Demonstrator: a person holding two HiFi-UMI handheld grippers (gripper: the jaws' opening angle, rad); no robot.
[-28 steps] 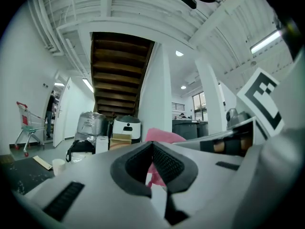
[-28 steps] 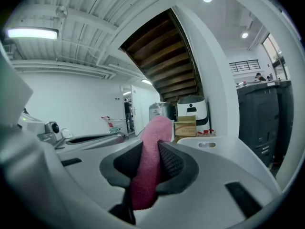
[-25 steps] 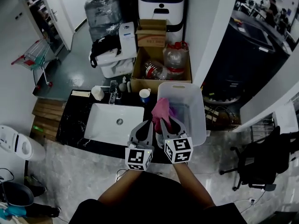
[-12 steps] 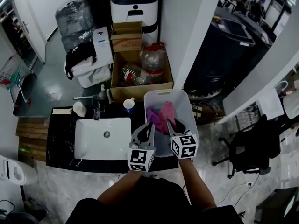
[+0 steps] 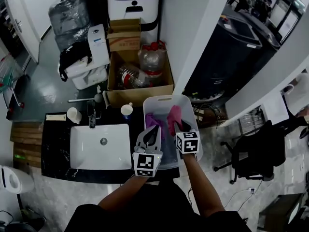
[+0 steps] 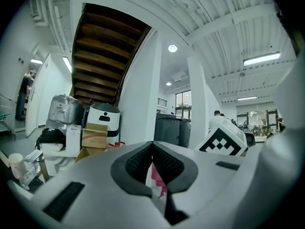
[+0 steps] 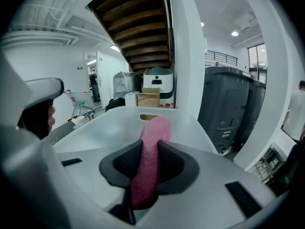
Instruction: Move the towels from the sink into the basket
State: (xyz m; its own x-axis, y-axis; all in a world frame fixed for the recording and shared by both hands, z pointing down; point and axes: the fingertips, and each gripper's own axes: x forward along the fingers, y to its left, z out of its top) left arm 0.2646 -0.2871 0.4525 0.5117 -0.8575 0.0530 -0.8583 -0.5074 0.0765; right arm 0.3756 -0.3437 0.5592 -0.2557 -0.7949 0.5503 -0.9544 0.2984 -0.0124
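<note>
Your right gripper was clamped on the pink towel, holding it over the white basket at centre frame. Your left gripper had its jaws pressed together with nothing held, at the basket's left edge.

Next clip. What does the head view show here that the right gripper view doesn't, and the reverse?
Only the head view: the white sink, with no towel visible in it, and a purple towel lying in the basket. Only the right gripper view: the right gripper seen close, its pads pressed on both sides of the pink towel. Both: that pink towel held over the basket's inside.
</note>
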